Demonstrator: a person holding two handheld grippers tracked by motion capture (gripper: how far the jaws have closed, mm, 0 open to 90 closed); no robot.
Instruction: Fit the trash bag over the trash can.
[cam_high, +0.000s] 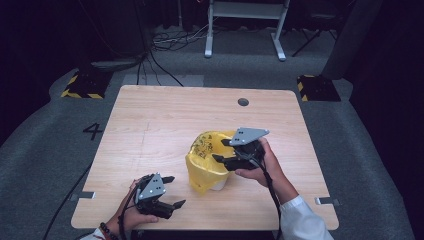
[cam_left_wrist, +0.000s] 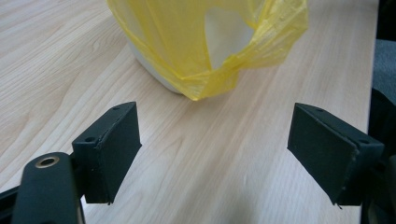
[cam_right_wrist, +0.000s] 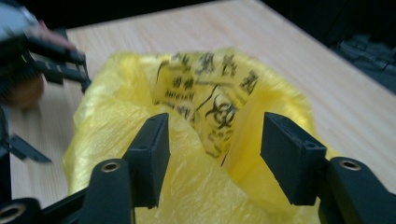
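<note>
left fingers (cam_high: 171, 192): wide open, empty, 7 o'clock of yellow bag (cam_high: 204, 165) | right fingers (cam_high: 223, 150): half open, straddling bag rim, no grip | worktop (cam_high: 150, 125)

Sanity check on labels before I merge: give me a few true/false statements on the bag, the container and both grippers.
1. The yellow bag lines a white container. True.
2. The left gripper grips the bag. False: it is open, apart from the bag, over bare table.
3. The bag carries black biohazard print. True.
4. The right gripper is at the table's far edge. False: it is at the bag's rim, fingers open over the plastic.
5. The bag is tied shut. False: its mouth gapes open.
</note>
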